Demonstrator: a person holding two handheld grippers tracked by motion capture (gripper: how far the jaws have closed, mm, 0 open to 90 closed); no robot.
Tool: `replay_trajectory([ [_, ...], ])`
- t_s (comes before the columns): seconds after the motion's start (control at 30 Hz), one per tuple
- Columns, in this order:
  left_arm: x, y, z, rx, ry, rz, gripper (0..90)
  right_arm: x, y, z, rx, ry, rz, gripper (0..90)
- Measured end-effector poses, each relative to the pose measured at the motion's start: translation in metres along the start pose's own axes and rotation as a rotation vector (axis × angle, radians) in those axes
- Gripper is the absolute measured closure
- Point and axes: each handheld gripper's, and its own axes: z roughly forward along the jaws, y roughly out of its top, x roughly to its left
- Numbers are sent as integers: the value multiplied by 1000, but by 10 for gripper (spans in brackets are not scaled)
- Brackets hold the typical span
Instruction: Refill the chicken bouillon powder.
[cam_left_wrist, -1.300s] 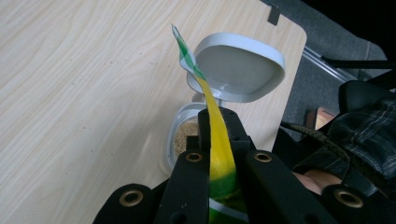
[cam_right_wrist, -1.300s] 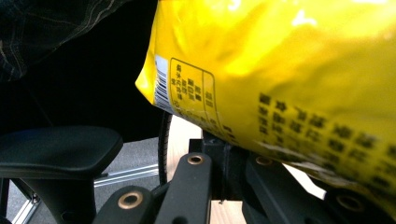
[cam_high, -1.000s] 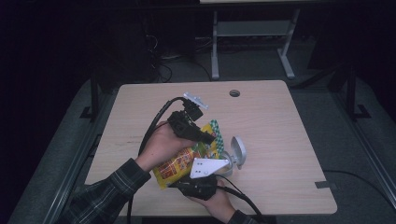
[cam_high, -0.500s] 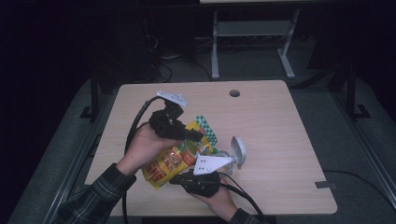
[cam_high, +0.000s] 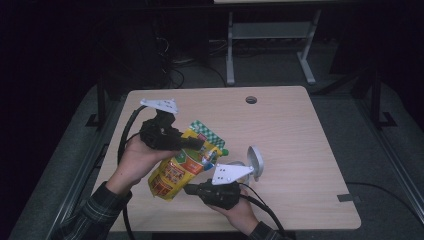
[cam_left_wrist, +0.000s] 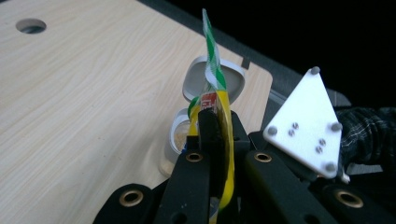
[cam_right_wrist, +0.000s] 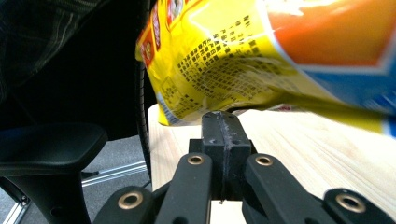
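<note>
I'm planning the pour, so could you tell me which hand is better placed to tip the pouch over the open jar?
Left. The left gripper is clamped on the yellow pouch just beside the jar; the right gripper is shut, holding nothing.

Each hand carries a black tool: the left tool (cam_high: 200, 144) and the right tool (cam_high: 189, 189) share the same build, two matte black jaws on chunky linked arms with brass-coloured pivot bushings. A pale three-cornered plate, studded with small grey screws and rounded corner markers, sits on top of each. A thick black cable trails from each body. The person wears a dark plaid flannel shirt with long sleeves reaching the wrists.
</note>
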Motion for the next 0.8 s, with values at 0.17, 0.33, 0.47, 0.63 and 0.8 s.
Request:
replay_trajectory([
  [0.17, 12, -16, -8, -50, 2, -5, 900, -1, -1, -9, 17, -24, -10, 900],
  [0.33, 22, -27, -9, -91, 14, 3, 899, -5, -5, -17, 40, -16, 3, 900],
  [0.47, 28, -34, -10, -143, 33, 23, 899, -6, -7, -24, 52, -6, 2, 900],
  [0.63, 41, -41, -4, -174, 98, 35, 899, -8, -8, -43, 68, -21, 4, 900],
  [0.8, 49, -47, 0, -203, 116, 46, 899, -11, -7, -55, 74, -35, 4, 900],
])
